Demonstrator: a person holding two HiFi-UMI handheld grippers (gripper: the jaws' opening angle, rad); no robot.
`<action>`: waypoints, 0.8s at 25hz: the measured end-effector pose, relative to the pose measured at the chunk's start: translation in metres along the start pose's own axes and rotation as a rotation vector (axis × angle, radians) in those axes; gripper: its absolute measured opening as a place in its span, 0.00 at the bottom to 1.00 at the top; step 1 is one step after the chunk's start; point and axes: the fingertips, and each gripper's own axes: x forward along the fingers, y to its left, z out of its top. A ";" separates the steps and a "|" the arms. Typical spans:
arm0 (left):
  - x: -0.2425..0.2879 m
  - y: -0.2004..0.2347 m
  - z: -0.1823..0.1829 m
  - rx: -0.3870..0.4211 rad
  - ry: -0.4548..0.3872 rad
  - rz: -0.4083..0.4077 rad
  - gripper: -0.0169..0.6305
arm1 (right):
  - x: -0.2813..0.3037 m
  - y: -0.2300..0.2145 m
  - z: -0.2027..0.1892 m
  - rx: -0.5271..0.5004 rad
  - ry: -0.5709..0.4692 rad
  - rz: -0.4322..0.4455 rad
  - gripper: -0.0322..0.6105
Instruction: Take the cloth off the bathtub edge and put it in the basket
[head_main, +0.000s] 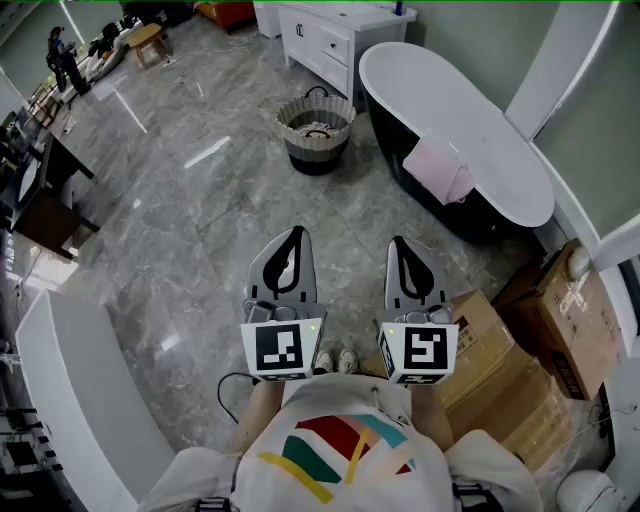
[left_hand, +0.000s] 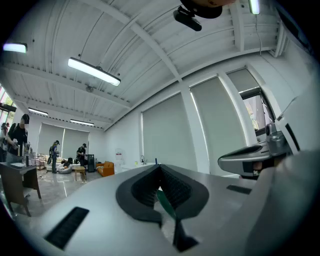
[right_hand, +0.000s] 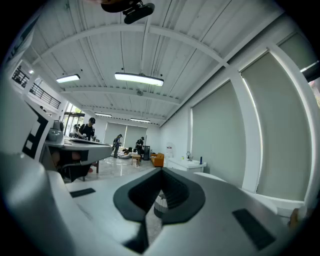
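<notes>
Head view: left tongs (head_main: 293, 236), right tongs (head_main: 401, 246) both pressed together, empty; cloth (head_main: 438, 170) on bathtub (head_main: 462, 108) edge

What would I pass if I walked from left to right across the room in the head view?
You'd pass the dark table, then the basket, then the pink cloth, then the cardboard box.

The cloth (head_main: 438, 170) hangs over the bathtub (head_main: 470, 110) edge nearest the basket (head_main: 318, 152), which stands left of the bathtub. Behind the basket is a cabinet (head_main: 325, 40); cardboard boxes (head_main: 545, 325) lie nearer, on the right.
</notes>
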 end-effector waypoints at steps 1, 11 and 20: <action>0.001 0.000 0.002 -0.007 -0.009 0.000 0.05 | 0.001 -0.001 0.001 0.002 -0.001 -0.001 0.07; 0.013 -0.003 0.002 -0.015 -0.005 0.013 0.05 | 0.009 -0.010 -0.002 0.000 0.003 0.027 0.07; 0.010 -0.013 -0.005 -0.024 -0.023 0.043 0.05 | 0.000 -0.020 -0.010 -0.020 -0.014 0.060 0.07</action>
